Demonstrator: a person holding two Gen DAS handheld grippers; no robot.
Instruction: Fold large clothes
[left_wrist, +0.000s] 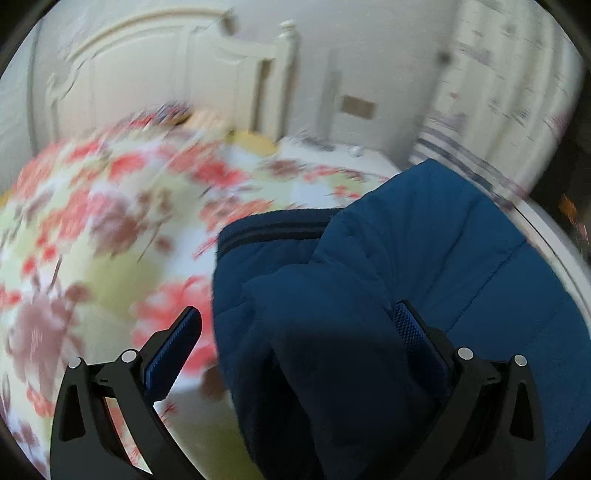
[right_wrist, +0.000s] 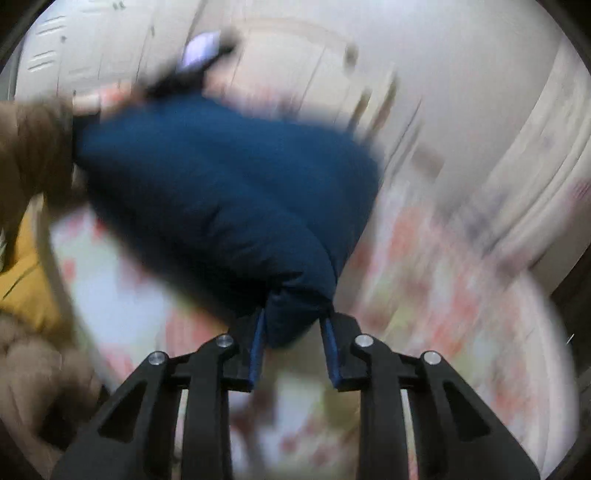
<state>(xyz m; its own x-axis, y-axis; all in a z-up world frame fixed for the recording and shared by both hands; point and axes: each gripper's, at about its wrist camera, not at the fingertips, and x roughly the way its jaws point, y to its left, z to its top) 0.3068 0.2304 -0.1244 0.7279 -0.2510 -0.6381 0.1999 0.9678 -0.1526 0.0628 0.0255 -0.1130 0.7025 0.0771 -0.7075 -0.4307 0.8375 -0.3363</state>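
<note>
A dark blue padded jacket (left_wrist: 406, 258) lies bunched on the floral bedsheet (left_wrist: 92, 221). In the left wrist view my left gripper (left_wrist: 295, 325) stands wide open. The jacket fills most of the gap and lies against the right finger (left_wrist: 410, 328), while the left finger (left_wrist: 181, 343) is clear of it over the sheet. In the right wrist view my right gripper (right_wrist: 293, 328) is shut on a thick fold of the jacket (right_wrist: 221, 192), which hangs lifted and stretched away to the upper left. A person's hand (right_wrist: 88, 99) with a brown sleeve (right_wrist: 37, 147) is at its far end. Both views are blurred.
A white headboard (left_wrist: 147, 55) stands behind the bed, with a bedside stand (left_wrist: 332, 147) and a striped cloth (left_wrist: 443, 147) to its right. The bed's edge (left_wrist: 546, 229) runs along the right. Yellow fabric (right_wrist: 26, 288) and a brown padded sleeve (right_wrist: 29, 369) sit at the left.
</note>
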